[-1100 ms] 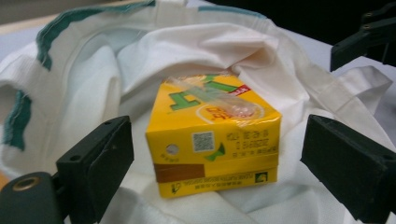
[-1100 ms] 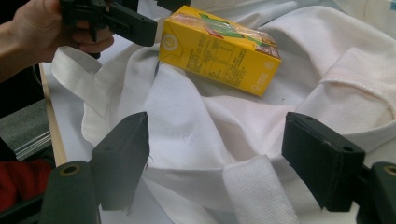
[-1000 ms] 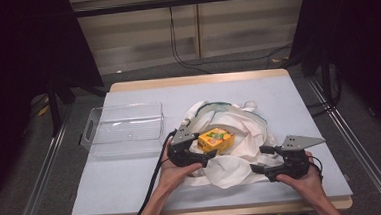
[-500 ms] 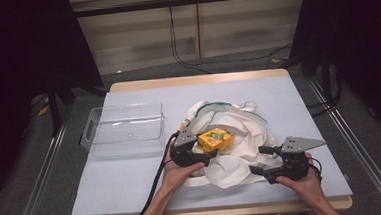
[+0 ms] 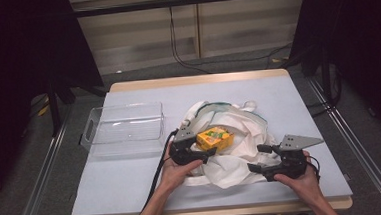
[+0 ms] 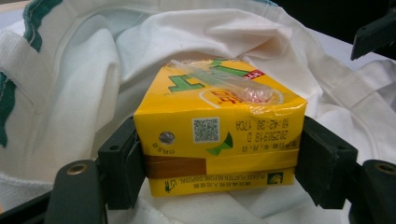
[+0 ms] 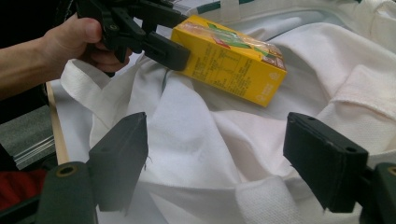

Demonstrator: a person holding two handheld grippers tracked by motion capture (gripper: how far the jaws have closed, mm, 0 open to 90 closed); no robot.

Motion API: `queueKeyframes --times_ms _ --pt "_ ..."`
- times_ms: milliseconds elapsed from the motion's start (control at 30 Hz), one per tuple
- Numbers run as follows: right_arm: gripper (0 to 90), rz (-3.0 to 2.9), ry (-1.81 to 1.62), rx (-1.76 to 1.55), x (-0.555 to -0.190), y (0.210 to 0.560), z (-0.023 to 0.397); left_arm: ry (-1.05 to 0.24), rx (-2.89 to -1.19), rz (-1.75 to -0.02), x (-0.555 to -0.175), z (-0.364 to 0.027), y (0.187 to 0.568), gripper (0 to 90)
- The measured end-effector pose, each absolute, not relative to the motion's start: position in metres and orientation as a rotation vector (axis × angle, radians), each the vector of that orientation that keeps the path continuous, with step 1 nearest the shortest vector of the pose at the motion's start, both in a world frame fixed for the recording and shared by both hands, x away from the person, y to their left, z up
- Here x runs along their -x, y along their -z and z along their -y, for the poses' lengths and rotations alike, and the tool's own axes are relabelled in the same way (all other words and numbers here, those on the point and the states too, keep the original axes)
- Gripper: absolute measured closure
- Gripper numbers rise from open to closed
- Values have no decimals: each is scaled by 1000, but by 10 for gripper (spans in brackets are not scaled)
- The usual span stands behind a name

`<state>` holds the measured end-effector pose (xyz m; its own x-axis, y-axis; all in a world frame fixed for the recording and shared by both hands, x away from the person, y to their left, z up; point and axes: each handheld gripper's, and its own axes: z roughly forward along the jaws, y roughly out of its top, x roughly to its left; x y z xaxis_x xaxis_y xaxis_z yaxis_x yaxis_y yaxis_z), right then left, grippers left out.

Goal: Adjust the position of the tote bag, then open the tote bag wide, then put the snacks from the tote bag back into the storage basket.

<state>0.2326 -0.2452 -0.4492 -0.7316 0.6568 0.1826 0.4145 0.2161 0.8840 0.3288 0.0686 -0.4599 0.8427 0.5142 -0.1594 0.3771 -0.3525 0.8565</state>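
Observation:
A yellow drink carton with a wrapped straw on top is held just above a crumpled white cloth bag with green trim. My left gripper is shut on the carton, one jaw on each end. My right gripper stands open at the bag's right front edge, its jaws wide over the white fabric with nothing between them.
A clear plastic bin sits empty on the pale blue table to the left of the bag. Metal rails run along both table sides, and cables hang at the back.
The left gripper has lifted and shifted the carton slightly over the bag. The right gripper has hardly moved.

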Motion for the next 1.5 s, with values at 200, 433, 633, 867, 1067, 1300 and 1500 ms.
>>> queueKeyframes --times_ms 200,433,633,867,1067,1300,1500 --pt "222 -2254 -1536 -1013 -232 448 244 -147 -1968 -656 -328 -78 450 272" --pt "234 -2270 -1522 -1009 -234 451 243 -80 -1941 -658 -330 -89 441 272" --pt "225 -2268 -1520 -1011 -233 450 244 -45 -1948 -651 -331 -90 436 272" --pt "202 -2238 -1505 -1017 -230 449 245 -39 -1970 -649 -331 -95 426 272" --pt "199 -2226 -1506 -1019 -230 448 245 20 -1950 -676 -338 -102 421 272" --pt "197 -2224 -1512 -1014 -229 448 246 30 -1975 -654 -341 -101 405 272" --pt "198 -2231 -1508 -1007 -229 447 246 60 -1986 -628 -343 -101 402 272"
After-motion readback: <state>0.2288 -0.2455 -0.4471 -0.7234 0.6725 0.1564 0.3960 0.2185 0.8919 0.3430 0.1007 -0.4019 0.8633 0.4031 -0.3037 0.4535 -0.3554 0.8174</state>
